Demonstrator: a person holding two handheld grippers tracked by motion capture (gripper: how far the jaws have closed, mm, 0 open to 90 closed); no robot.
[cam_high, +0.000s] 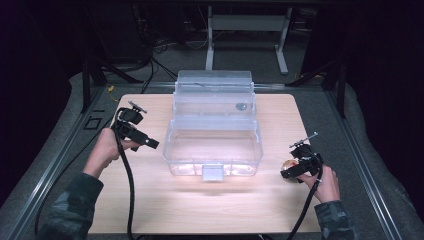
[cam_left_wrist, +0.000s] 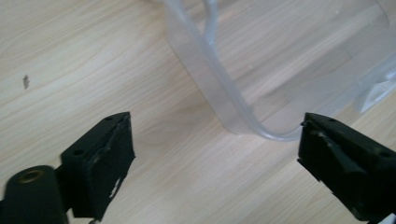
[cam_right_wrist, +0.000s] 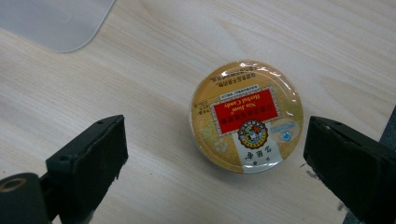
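I am about to pick up the tin (cam_right_wrist: 246, 116). It lies flat on the table (cam_high: 150, 210), near my right side, beside the box (cam_high: 212, 150). My right gripper (cam_right_wrist: 215, 163) hangs over it, jaws wide, touching nothing. Next I must go down and squeeze its sides. My left gripper (cam_left_wrist: 215, 154) is wide open and empty, by the open box's corner.

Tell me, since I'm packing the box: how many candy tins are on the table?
1. The tin lies flat on the table near its right edge, right of the open clear box, under the right tongs. The tongs partly cover it in the high view; another could be hidden.
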